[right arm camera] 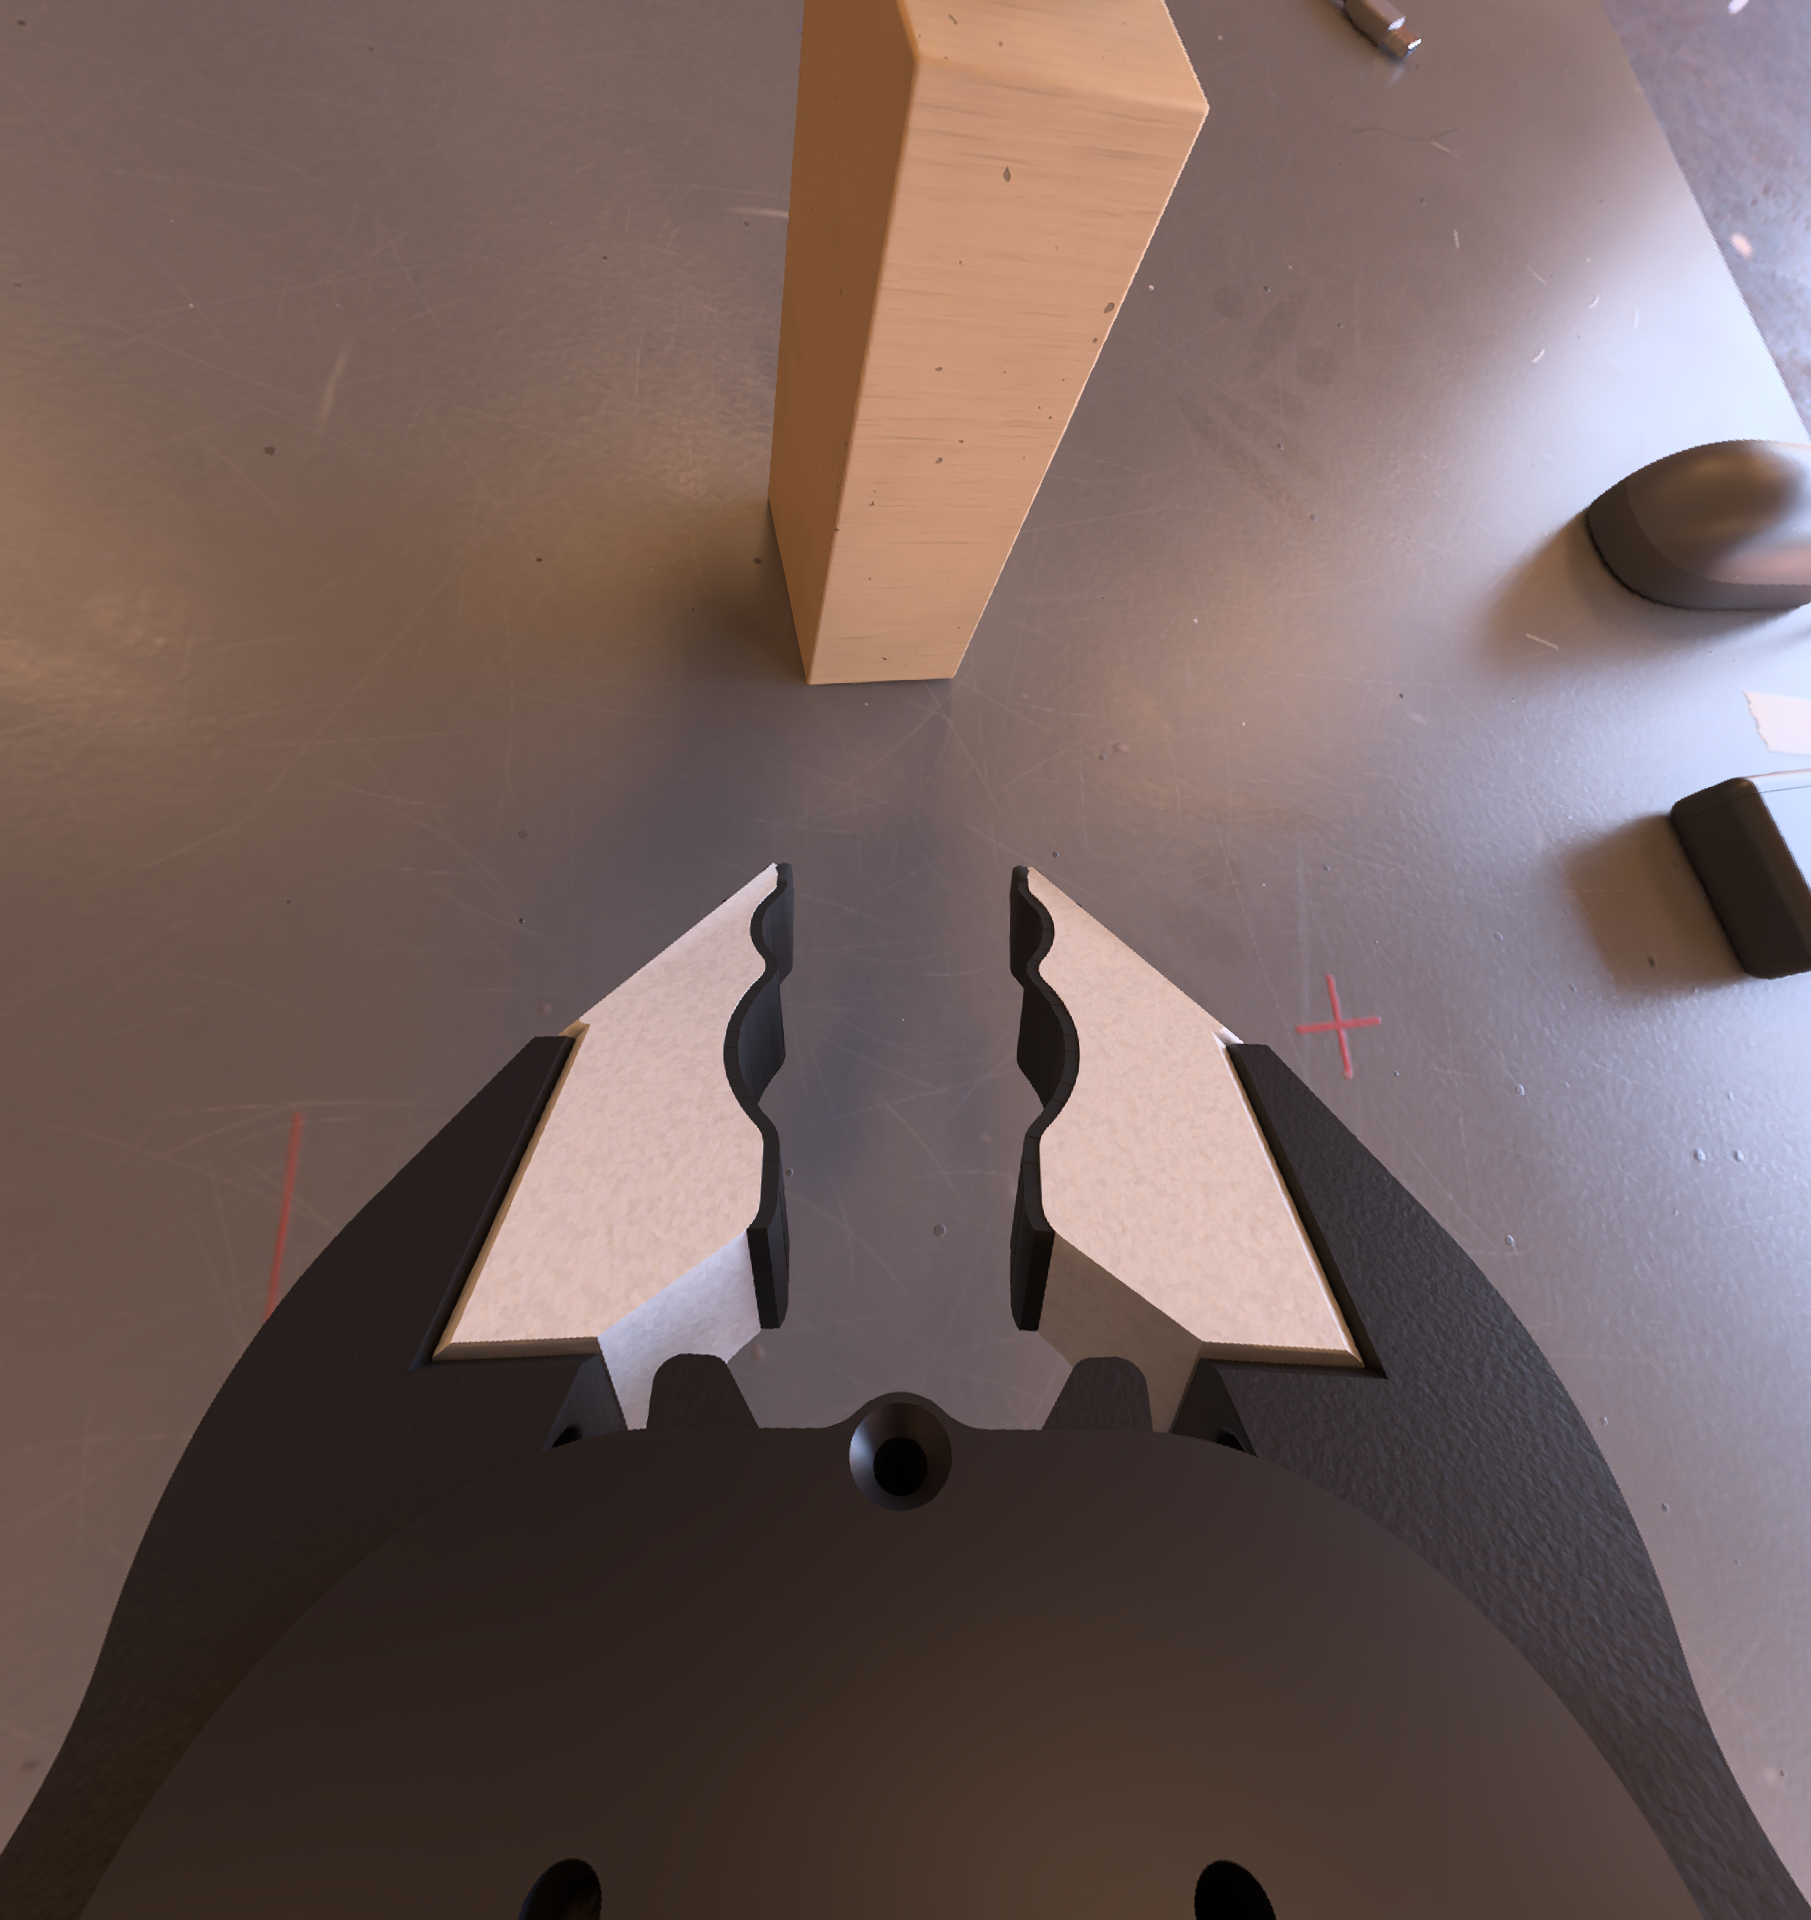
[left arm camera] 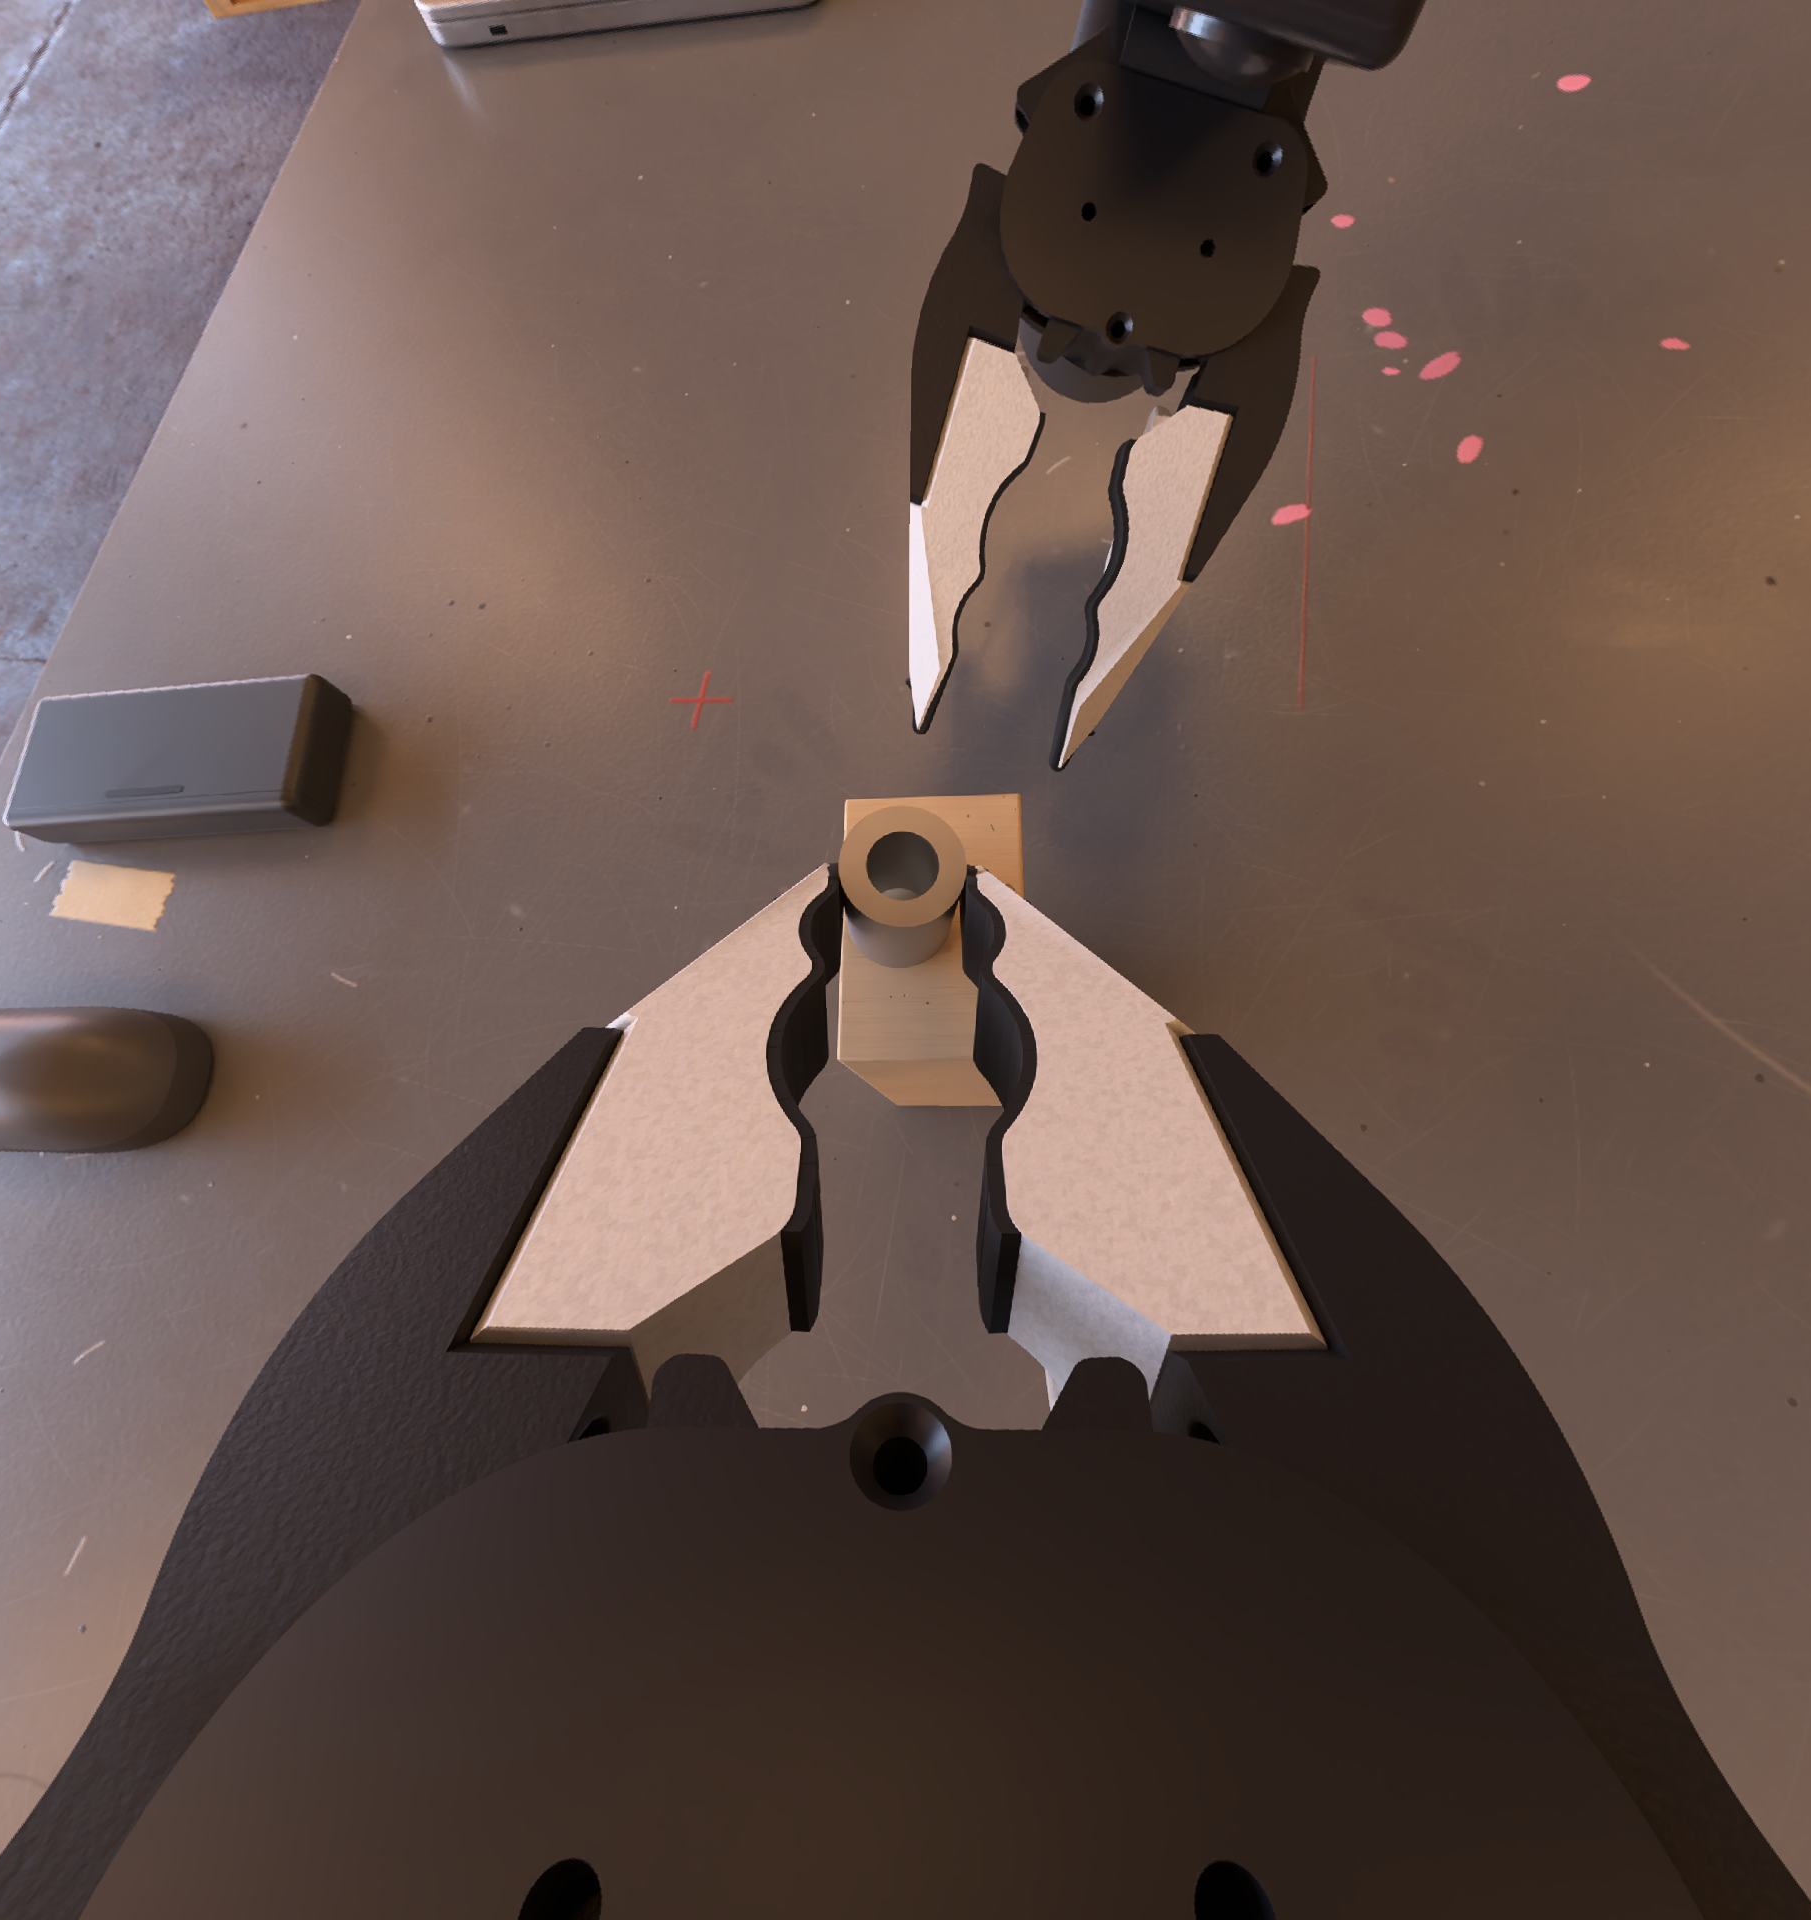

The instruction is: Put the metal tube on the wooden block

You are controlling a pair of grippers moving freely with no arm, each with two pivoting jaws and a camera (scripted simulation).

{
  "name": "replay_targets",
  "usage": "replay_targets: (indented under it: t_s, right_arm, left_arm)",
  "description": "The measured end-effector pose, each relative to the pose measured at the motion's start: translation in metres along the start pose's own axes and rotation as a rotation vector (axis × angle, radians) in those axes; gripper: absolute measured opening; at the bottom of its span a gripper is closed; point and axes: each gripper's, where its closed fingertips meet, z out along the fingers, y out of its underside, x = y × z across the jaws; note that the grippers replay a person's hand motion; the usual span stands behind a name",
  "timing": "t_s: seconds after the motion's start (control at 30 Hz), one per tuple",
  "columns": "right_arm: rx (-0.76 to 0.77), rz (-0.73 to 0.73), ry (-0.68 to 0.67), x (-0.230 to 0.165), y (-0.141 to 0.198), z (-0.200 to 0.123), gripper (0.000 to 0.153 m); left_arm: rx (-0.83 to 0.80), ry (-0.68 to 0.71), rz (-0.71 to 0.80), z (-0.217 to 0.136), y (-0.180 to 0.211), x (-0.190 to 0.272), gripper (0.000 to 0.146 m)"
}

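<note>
The grey metal tube stands upright, its open end toward the left wrist camera. My left gripper is shut on it, one fingertip on each side. The tube is over the top face of the upright wooden block; I cannot tell whether it touches. My right gripper hangs open and empty just beyond the block. In the right wrist view the right gripper is open above the table, with the tall block ahead. The block's top and the tube are cut off there.
On the grey table a dark case, a tape scrap and a rounded grey mouse-like object lie to the left. A silver device lies at the far edge. The table's left edge runs nearby.
</note>
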Motion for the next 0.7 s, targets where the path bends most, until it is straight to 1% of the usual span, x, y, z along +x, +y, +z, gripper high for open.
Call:
replay_targets:
  t_s: [0.13, 0.23, 0.5, 0.6, 0.7]
  right_arm:
    - [0.0, 0.001, -0.001, 0.0, 0.0, 0.0, 0.042]
    - [-0.002, 0.0, -0.002, -0.001, 0.0, 0.0, 0.042]
    - [-0.001, 0.002, -0.003, 0.0, 0.0, 0.0, 0.042]
    - [-0.001, 0.001, -0.001, 0.0, 0.0, -0.001, 0.042]
    - [0.001, 0.002, 0.002, 0.0, 0.0, -0.002, 0.042]
  left_arm:
    - [-0.008, -0.003, 0.0, 0.0, 0.001, 0.0, 0.022]
    - [-0.011, -0.006, -0.002, 0.002, 0.004, 0.0, 0.041]
    - [0.015, -0.023, 0.002, 0.0, 0.002, -0.001, 0.059]
    - [0.081, -0.068, 0.003, -0.009, -0.002, -0.005, 0.066]
    - [0.211, -0.156, 0.011, -0.022, -0.002, -0.008, 0.071]
